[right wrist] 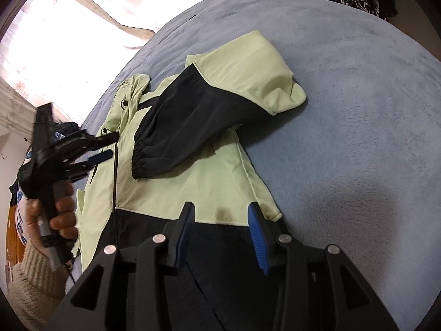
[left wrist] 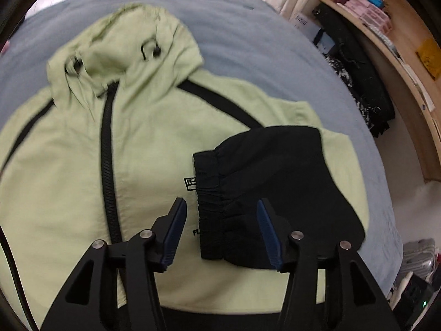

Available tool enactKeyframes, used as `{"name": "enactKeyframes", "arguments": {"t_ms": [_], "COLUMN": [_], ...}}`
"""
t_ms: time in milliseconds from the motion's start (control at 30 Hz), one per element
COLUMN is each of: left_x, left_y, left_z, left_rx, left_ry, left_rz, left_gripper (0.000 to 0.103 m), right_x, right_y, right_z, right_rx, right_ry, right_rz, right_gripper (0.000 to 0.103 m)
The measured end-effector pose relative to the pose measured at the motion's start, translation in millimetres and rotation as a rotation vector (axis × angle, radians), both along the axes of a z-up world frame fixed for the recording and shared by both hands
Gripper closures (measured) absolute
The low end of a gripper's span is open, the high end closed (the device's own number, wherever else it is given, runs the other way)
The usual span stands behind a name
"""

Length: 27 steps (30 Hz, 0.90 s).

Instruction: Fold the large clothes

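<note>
A light green hooded jacket (left wrist: pixel 69 171) with a black zipper lies front-up on a blue-grey bed (left wrist: pixel 248 35). Its right sleeve, ending in a black cuffed part (left wrist: pixel 264 182), is folded across the chest. My left gripper (left wrist: pixel 222 207) is open and empty, hovering just above the black cuff. In the right wrist view the jacket (right wrist: pixel 171 182) and folded black sleeve (right wrist: pixel 187 121) show, and my right gripper (right wrist: pixel 222 209) is open and empty above the jacket's black hem (right wrist: pixel 220 237). The left gripper (right wrist: pixel 99 151) shows there too, held in a hand above the jacket's zipper side.
A wooden shelf (left wrist: pixel 413 63) with boxes and dark hanging clothes (left wrist: pixel 358 82) stands right of the bed. Bags and a suitcase (left wrist: pixel 419 259) sit on the floor at the lower right. Bright curtains (right wrist: pixel 69 27) hang beyond the bed's far side.
</note>
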State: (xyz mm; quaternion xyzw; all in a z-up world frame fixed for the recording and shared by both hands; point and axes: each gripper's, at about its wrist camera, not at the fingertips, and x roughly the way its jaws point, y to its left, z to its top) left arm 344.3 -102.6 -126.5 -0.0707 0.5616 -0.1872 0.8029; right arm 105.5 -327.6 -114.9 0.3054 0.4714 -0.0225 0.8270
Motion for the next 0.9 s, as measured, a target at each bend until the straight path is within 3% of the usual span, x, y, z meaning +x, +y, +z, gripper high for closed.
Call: {"name": "enactKeyframes", "arguments": {"t_ms": [133,233,267,333,367,400,467,533,633,733,900], "left_x": [12,13,12,8,5,1,-3,-5,-11,-20,-30], "left_y": [-7,-16,-22,-38,-49,-59,-64,-61,-48,-29,12], "left_z": [-29,-41,-42,-45,-46,-45,-41,-32,1,55,131], "left_rx": [0.003,0.028,0.051,0.152,0.236,0.320,0.346,0.326,0.292,0.239,0.228], "left_ry": [0.053,0.046,0.036,0.012,-0.017,-0.060,-0.087,-0.096,-0.170,-0.290,-0.449], "left_rz": [0.022,0.016,0.003,-0.028,-0.048,-0.062,-0.051,-0.011,0.024,0.045,0.126], "left_gripper": [0.051,0.038,0.033,0.033,0.048,0.071,0.080,0.081,0.082,0.082,0.082], "right_x": [3,3,4,4,5,5,5,5,4,3,5], "right_y": [1,1,0,-1,-1,-2,-1,-1,-1,0,4], "right_z": [-5,-8,-10,-13,-15,-16,-17,-16,-15,-15,-13], "right_rx": [-0.006,-0.005,-0.002,0.006,0.009,0.011,0.011,0.007,0.008,0.014,-0.004], "right_ry": [0.000,0.001,0.002,0.007,0.010,0.011,0.013,0.011,0.008,0.008,0.014], "right_rz": [0.009,0.015,0.015,0.013,0.012,0.011,0.011,0.014,0.015,0.015,0.008], "right_gripper": [0.063,0.063,0.063,0.063,0.063,0.063,0.063,0.063,0.063,0.063,0.063]}}
